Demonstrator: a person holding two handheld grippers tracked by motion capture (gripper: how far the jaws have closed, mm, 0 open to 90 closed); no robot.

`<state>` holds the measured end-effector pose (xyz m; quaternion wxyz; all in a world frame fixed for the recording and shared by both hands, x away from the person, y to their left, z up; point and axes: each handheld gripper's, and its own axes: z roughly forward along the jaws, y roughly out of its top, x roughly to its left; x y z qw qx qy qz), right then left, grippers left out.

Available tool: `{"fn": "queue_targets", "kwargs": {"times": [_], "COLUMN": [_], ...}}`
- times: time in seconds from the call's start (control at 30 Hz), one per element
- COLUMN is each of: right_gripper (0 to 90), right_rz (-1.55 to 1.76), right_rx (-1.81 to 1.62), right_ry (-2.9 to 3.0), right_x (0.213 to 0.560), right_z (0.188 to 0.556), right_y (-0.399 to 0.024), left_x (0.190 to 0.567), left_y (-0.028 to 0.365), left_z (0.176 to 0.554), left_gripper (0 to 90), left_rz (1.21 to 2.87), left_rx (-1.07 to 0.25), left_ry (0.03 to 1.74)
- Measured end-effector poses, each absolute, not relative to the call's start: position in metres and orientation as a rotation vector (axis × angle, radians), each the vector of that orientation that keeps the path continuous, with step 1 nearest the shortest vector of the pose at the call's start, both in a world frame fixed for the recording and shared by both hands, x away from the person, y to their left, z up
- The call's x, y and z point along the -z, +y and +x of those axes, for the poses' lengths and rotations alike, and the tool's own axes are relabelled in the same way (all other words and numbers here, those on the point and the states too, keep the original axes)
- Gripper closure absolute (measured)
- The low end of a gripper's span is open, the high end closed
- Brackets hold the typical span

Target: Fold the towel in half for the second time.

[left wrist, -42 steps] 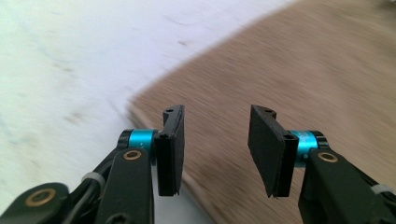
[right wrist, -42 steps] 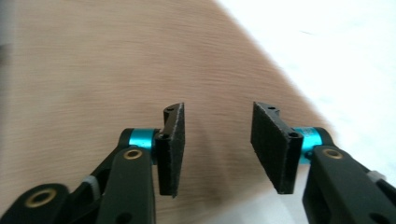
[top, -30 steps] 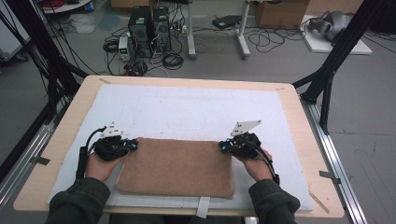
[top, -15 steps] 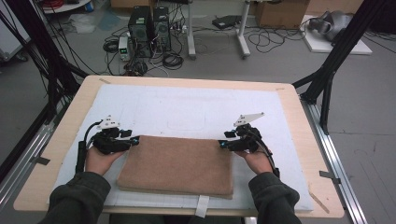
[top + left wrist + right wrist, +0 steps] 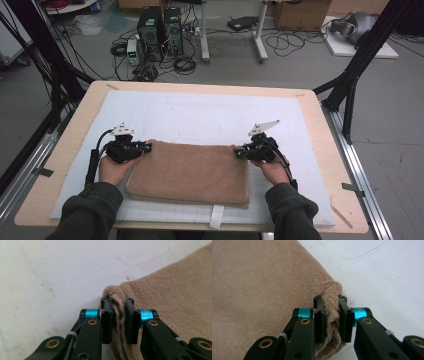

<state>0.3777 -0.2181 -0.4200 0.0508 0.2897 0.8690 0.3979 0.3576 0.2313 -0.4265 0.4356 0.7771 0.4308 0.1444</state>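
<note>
Both the left gripper (image 5: 145, 147) and right gripper (image 5: 238, 152) have just closed their jaws, pinching the brown towel's (image 5: 192, 172) far corners at ten and two o'clock, ready to fold.

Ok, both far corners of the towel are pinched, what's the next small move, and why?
Probably lift both corners slightly together. The left gripper and right gripper, jaws just closed, each clamp bunched towel, which lies flat on the white mat; raising evenly frees the edge for folding.
</note>
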Motion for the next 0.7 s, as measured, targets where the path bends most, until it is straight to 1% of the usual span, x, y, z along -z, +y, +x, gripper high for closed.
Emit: {"fn": "queue_targets", "kwargs": {"times": [0.1,0.13,0.27,0.33,0.37,0.4,0.43,0.47,0.5,0.6,0.7], "right_gripper": [78.7,78.6,78.7,78.6,77.5,71.9,62.0,56.1,51.5,46.4,44.0], "right_rz": [0.873,0.875,0.89,0.878,0.89,0.918,0.927,0.948,0.976,1.023,1.032], "right_rx": [-1.203,-1.203,-1.21,-1.194,-1.192,-1.19,-1.181,-1.173,-1.188,-1.193,-1.133], "right_ry": [2.607,2.594,2.528,2.489,2.455,2.423,2.378,2.342,2.322,2.348,2.45], "right_x": [0.409,0.405,0.385,0.374,0.368,0.363,0.358,0.356,0.355,0.363,0.372], "right_z": [0.388,0.392,0.41,0.422,0.429,0.436,0.442,0.447,0.452,0.454,0.454], "right_y": [-0.217,-0.216,-0.217,-0.216,-0.216,-0.216,-0.216,-0.216,-0.217,-0.217,-0.215], "left_x": [0.416,0.412,0.389,0.376,0.371,0.368,0.368,0.369,0.371,0.381,0.391], "left_y": [0.228,0.228,0.225,0.223,0.222,0.222,0.223,0.225,0.227,0.229,0.232], "left_z": [0.367,0.372,0.393,0.406,0.414,0.422,0.428,0.432,0.433,0.427,0.416], "left_gripper": [79.0,79.0,79.0,78.9,78.3,75.9,71.0,63.2,59.0,56.5,57.7], "left_rz": [1.899,1.889,1.857,1.859,1.858,1.843,1.826,1.815,1.808,1.879,1.881], "left_rx": [-0.415,-0.415,-0.472,-0.521,-0.539,-0.54,-0.518,-0.489,-0.466,-0.461,-0.407], "left_ry": [1.065,1.072,1.063,1.047,1.053,1.077,1.103,1.131,1.143,1.126,1.128]}}
